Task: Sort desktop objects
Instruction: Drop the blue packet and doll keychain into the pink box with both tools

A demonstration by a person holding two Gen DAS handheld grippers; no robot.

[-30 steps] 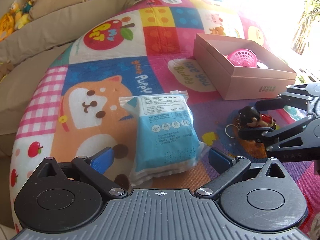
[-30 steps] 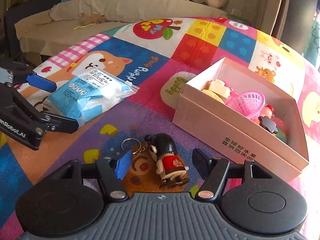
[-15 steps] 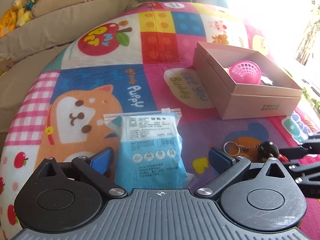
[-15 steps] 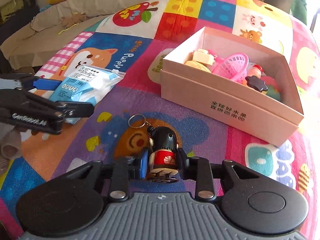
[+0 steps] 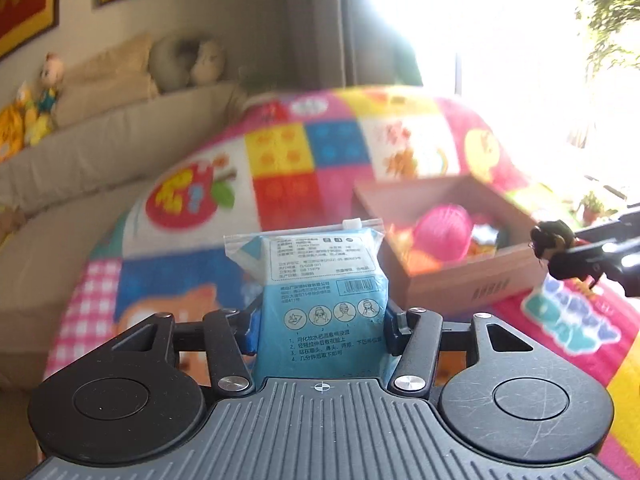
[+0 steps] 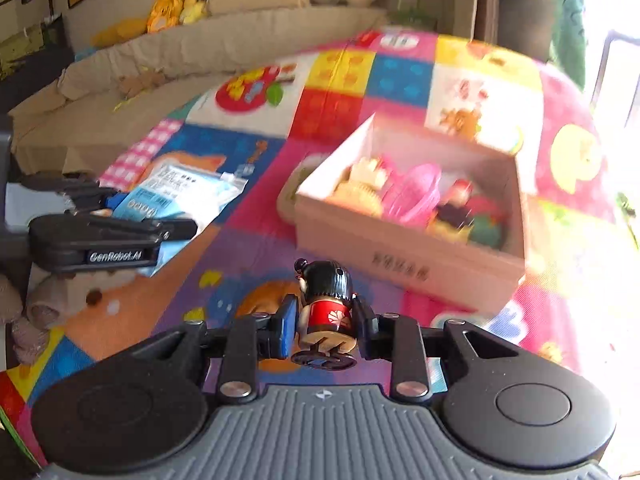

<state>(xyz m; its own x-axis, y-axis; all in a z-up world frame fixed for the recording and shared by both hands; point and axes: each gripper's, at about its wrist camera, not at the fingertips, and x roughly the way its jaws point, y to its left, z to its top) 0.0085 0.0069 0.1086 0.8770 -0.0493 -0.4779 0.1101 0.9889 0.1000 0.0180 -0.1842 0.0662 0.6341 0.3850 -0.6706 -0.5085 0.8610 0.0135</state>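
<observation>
The pink box stands ahead of both hand-held grippers, open at the top, its near wall facing them. Inside, the pink basket and small toys crowd the left and middle; the right end by the far wall shows bare floor. Between the left hand-held gripper and the box lies an open strip of playmat. The sofa borders the mat's far edge.

box contents blurred, mat smeared

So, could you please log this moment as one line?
left tool: shut on pack | right tool: shut on doll | both lifted | box: open, holding toys
</observation>
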